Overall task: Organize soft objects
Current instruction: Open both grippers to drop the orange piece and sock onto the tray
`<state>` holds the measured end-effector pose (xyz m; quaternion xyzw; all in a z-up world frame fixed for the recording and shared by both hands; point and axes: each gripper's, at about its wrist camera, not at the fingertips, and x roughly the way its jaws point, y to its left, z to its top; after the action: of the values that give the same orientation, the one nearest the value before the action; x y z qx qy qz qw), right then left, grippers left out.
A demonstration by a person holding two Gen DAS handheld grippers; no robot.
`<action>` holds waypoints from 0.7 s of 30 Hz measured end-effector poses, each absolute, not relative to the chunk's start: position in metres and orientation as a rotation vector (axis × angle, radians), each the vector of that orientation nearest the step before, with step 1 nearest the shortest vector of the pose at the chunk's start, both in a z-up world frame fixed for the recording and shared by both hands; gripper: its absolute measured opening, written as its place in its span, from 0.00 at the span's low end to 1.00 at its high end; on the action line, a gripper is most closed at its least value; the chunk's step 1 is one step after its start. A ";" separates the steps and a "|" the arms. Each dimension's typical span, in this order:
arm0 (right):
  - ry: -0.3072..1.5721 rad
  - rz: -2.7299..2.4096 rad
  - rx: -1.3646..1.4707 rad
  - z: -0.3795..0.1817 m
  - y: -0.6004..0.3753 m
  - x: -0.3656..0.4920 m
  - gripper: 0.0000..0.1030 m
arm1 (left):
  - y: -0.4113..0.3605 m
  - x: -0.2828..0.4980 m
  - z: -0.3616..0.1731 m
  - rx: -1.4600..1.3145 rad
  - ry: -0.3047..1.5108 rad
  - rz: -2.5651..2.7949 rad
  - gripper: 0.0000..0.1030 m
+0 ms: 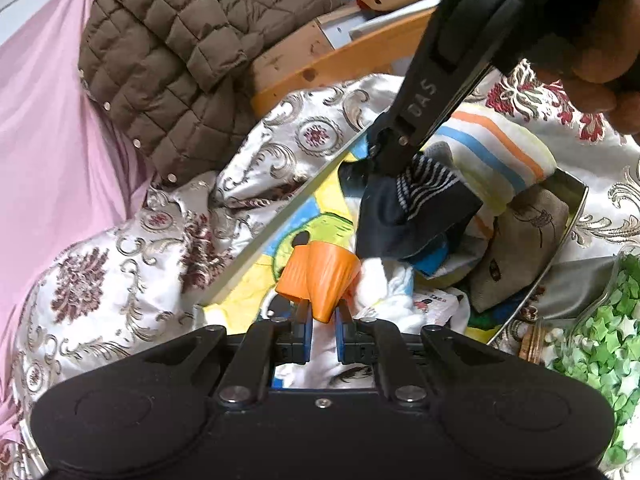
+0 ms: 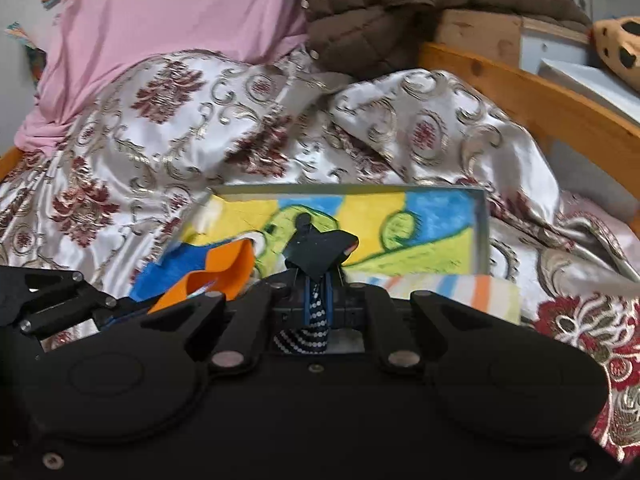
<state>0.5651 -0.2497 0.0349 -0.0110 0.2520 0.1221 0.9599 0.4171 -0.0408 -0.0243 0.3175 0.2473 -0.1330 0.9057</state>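
Left gripper (image 1: 322, 312): clamped on orange cloth (image 1: 320, 276).
Right gripper (image 2: 318, 276): clamped on navy sock (image 1: 408, 208).
Tray (image 1: 576, 208): holds folded cloths.

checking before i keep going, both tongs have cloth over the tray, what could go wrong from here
1. The right tongs pinch the dark navy striped sock only by its edge; most of it dangles, so it may slip out.
2. The left tongs grip the orange ribbed fabric piece by its narrow end, close to the dangling sock; the two could snag.
3. The shallow metal tray is already piled with cloths, so anything dropped could slide over its rim onto the patterned bedspread.
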 end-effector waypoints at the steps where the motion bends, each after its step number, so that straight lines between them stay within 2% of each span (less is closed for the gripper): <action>1: 0.516 0.244 -0.018 0.031 -0.252 0.566 0.03 | -0.041 0.418 -0.025 0.648 0.519 -0.274 0.12; 9: 0.542 0.244 -0.011 0.018 -0.263 0.557 0.09 | -0.043 0.425 -0.027 0.596 0.556 -0.238 0.17; 18: 0.521 0.257 -0.050 0.029 -0.254 0.540 0.40 | -0.046 0.424 -0.024 0.598 0.561 -0.202 0.26; 21: 0.515 0.254 -0.042 0.036 -0.260 0.533 0.45 | -0.046 0.420 -0.022 0.598 0.560 -0.189 0.30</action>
<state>0.5333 -0.2603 0.0359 -0.0207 0.2538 0.1254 0.9589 0.4204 -0.0455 -0.0225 0.2904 0.2720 -0.0917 0.9128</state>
